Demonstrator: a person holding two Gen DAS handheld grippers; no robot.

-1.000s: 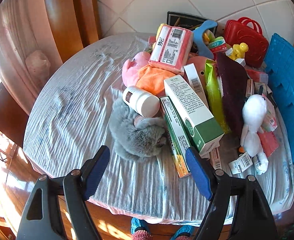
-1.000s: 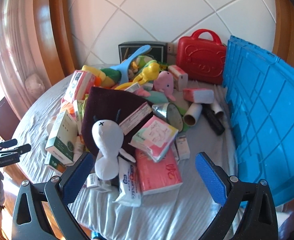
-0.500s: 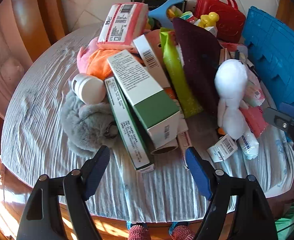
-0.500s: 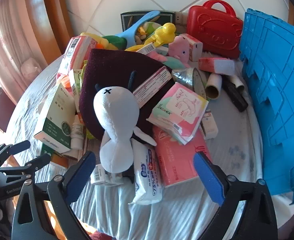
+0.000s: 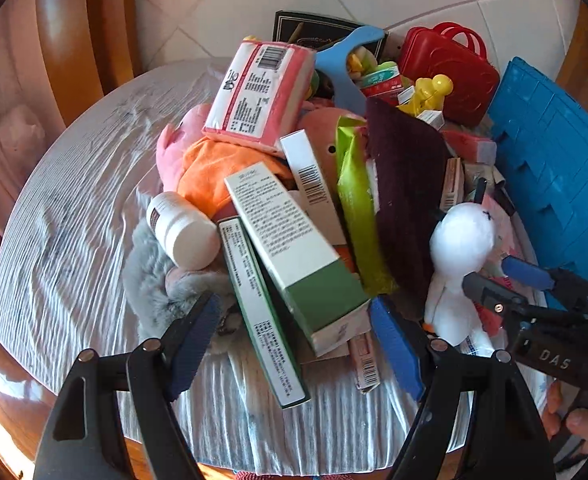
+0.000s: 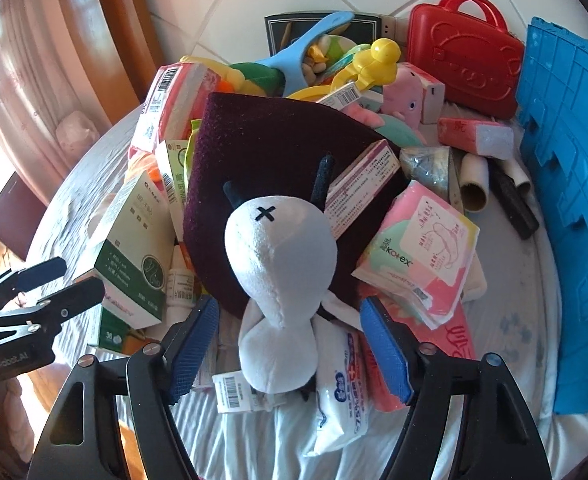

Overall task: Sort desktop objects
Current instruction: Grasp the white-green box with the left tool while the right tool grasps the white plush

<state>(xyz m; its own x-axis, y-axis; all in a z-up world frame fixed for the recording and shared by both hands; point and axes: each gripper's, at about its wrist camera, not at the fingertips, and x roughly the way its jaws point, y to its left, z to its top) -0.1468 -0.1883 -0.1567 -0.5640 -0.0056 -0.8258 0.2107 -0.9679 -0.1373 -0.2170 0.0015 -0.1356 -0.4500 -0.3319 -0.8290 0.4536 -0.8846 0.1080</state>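
A heap of boxes, packs and toys lies on a round table with a striped cloth (image 5: 73, 208). My left gripper (image 5: 294, 336) is open, its fingers either side of the near ends of a green-and-white box (image 5: 294, 248) and a thin green box (image 5: 261, 320); no pad presses on them. My right gripper (image 6: 289, 340) straddles the body of a white plush toy (image 6: 281, 264). Its jaws are closing, with gaps still showing on both sides of the toy. The left wrist view shows this toy (image 5: 460, 248) at the right with the right gripper (image 5: 506, 280) at it.
A blue crate (image 6: 566, 200) stands on edge at the right, with a red toy case (image 6: 462, 56) behind the heap. A dark maroon cloth (image 6: 261, 152) props up the plush toy. A white bottle (image 5: 181, 232) and a grey plush (image 5: 153, 288) lie left of the boxes.
Both grippers came closer to the heap. The left one swung from the grey plush over to the boxes. The right one sank around the white plush toy and its jaws narrowed.
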